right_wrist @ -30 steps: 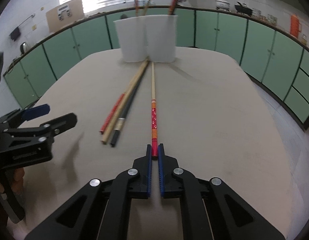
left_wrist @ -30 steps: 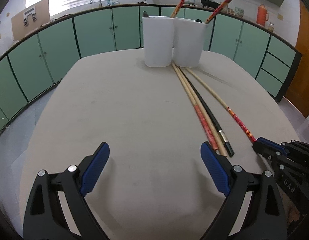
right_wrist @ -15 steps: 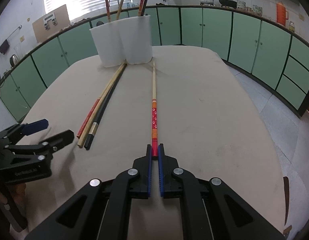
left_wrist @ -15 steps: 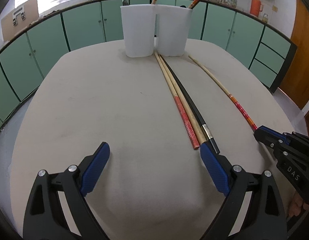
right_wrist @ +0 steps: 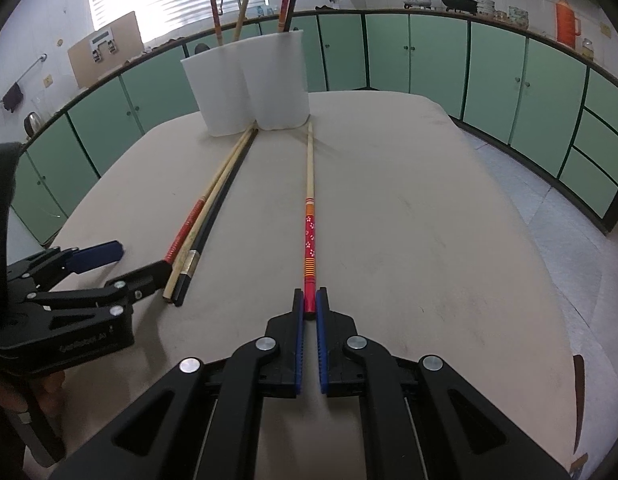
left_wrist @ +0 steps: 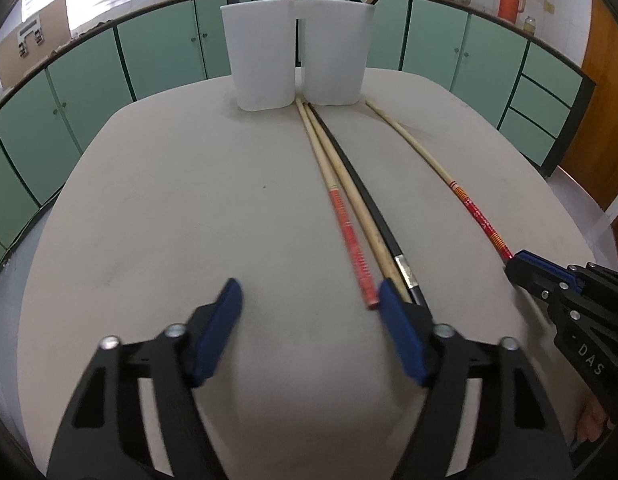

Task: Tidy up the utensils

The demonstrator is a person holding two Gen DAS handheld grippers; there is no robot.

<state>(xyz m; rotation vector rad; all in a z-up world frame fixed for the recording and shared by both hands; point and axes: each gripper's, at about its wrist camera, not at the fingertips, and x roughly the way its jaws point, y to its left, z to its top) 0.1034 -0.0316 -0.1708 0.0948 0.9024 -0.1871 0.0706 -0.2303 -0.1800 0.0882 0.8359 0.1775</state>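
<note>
Red-patterned chopstick (right_wrist: pixel 310 240) end sits clamped in our low, level right claw (right_wrist: pixel 310 308); our left claw (left_wrist: pixel 309 300) gapes beside three chopsticks (left_wrist: pixel 365 232). Only the right view shows four sticks in the white holder (right_wrist: pixel 249 84).

Left tongs (left_wrist: pixel 311 304) gape beside three chopsticks (left_wrist: pixel 351 216) on table (left_wrist: pixel 169 208).

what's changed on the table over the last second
The open left gripper moved forward to the near ends of the three bundled chopsticks, its right finger now beside them. The right gripper stayed shut on the red floral chopstick; the white holder stayed put.
</note>
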